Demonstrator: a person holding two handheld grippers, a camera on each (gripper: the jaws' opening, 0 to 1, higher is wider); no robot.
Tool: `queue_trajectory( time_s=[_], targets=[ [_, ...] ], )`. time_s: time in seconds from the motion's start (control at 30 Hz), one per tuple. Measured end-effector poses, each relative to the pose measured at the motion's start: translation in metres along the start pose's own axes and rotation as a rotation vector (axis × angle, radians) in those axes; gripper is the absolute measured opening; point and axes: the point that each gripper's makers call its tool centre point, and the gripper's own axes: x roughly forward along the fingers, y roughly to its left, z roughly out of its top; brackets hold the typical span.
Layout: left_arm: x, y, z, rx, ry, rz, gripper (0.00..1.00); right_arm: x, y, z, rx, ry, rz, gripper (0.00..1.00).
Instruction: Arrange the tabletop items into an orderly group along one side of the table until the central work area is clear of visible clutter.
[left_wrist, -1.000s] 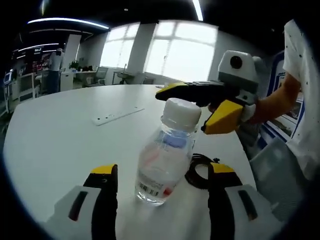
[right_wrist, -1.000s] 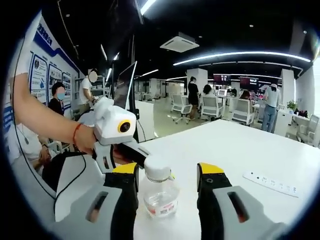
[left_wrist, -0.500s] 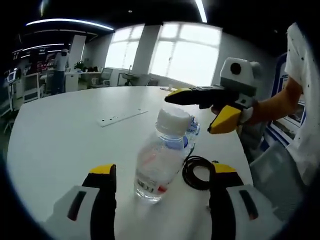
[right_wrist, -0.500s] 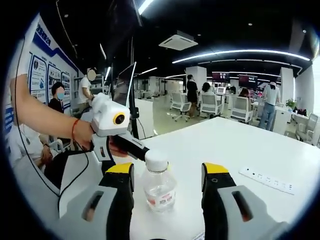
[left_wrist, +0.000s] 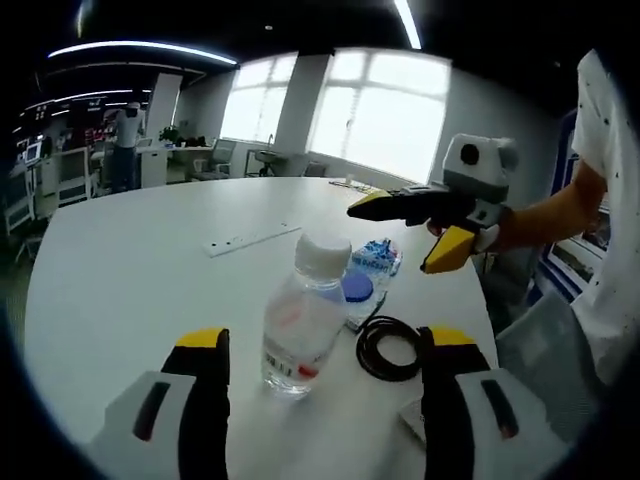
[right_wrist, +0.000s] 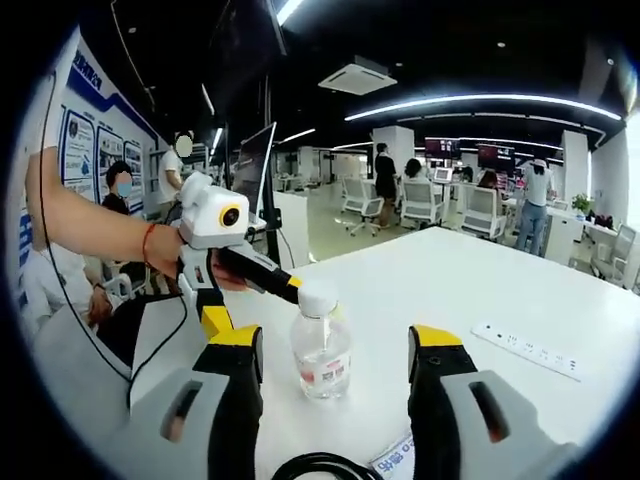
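A clear plastic bottle (left_wrist: 300, 325) with a white cap stands upright on the white table (left_wrist: 120, 290). My left gripper (left_wrist: 325, 345) is open, and the bottle stands a little ahead of its yellow-tipped jaws, untouched. The right gripper view has the same bottle (right_wrist: 322, 345) ahead of my right gripper (right_wrist: 335, 345), also open and clear of it. In each view the other gripper sits beyond the bottle: the right gripper (left_wrist: 393, 238) with jaws spread, and the left gripper (right_wrist: 253, 305) likewise.
A black cable coil (left_wrist: 390, 350) lies right of the bottle, with a blue round lid (left_wrist: 357, 288) and a blue-printed packet (left_wrist: 375, 258) behind it. A white power strip (left_wrist: 250, 240) lies farther out on the table. The table edge runs near the person's sleeve (left_wrist: 600, 200).
Both grippers have drawn back from the bottle, which looks smaller and farther off. It leaned in the left gripper view earlier and now stands straight. The cable coil and lid have come into sight.
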Motion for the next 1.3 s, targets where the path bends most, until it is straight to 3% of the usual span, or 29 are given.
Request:
queue_trajectory(
  time_s=[0.5, 1.3],
  targets=[
    [-0.025, -0.023, 0.006, -0.008, -0.017, 0.040, 0.82, -0.029, 0.016, -0.022, -0.015, 0.082, 0.057, 0.58],
    [-0.073, -0.070, 0.009, -0.041, -0.062, 0.110, 0.82, -0.056, 0.065, -0.074, 0.056, 0.237, 0.260, 0.53]
  ],
)
